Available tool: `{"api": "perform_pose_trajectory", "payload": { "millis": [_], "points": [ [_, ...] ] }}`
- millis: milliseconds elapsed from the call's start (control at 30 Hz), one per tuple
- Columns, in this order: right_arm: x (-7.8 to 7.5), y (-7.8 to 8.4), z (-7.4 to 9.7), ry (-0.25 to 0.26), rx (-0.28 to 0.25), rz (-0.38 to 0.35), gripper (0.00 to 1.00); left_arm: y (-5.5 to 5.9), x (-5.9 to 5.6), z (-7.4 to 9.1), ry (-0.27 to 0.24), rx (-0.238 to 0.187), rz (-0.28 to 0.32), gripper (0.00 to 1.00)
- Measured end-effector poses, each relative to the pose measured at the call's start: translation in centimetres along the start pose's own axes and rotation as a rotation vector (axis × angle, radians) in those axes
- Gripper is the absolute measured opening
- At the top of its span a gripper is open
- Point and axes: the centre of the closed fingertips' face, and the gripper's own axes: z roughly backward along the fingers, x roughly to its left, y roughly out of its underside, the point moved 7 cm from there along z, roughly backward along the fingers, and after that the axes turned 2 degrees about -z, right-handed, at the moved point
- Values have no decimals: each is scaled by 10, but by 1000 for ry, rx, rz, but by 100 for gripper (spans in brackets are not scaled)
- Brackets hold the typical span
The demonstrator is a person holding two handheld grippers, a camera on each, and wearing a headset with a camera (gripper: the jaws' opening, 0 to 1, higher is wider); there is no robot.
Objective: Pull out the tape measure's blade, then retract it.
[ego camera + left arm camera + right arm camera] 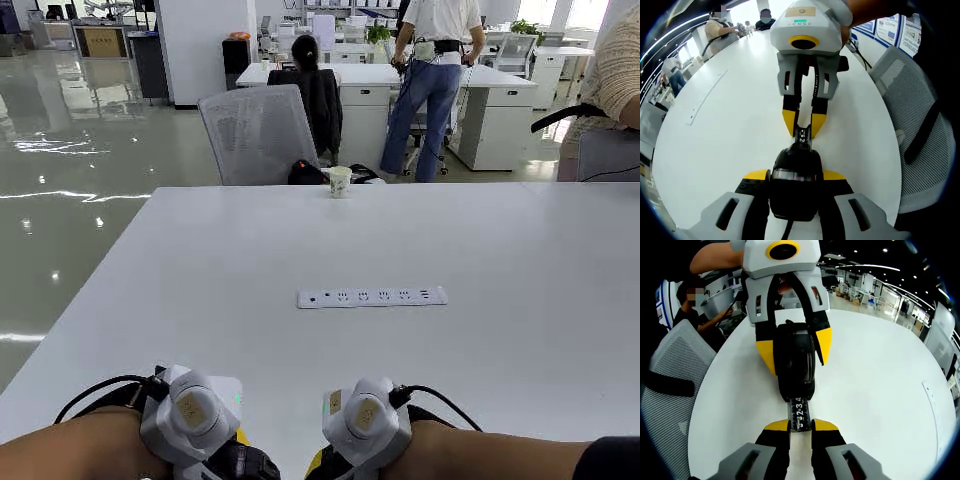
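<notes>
A black tape measure case (795, 187) sits between the yellow-tipped jaws of my left gripper (795, 175), which is shut on it. In the right gripper view the same case (796, 365) hangs in the facing gripper, with a short stretch of numbered blade (800, 414) coming out of it. My right gripper (801, 426) is shut on that blade's end. In the head view both grippers sit low over the white table's (300, 240) near edge, left gripper (190, 415) and right gripper (365, 420) facing each other close together; the tape measure between them is mostly hidden.
A white power strip (372, 297) lies mid-table. A paper cup (340, 181) stands at the far edge, with a grey mesh chair (258, 132) behind it. People stand and sit at desks further back.
</notes>
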Motion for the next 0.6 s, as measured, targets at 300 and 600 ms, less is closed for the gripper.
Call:
{"api": "perform_pose_trajectory", "payload": {
  "millis": [300,600],
  "points": [
    [0,0,-2,-10,-2,34,11,2,0,2,0,-2,0,32],
    [-1,8,8,-13,1,19,10,1,1,1,1,0,2,32]
  ]
}}
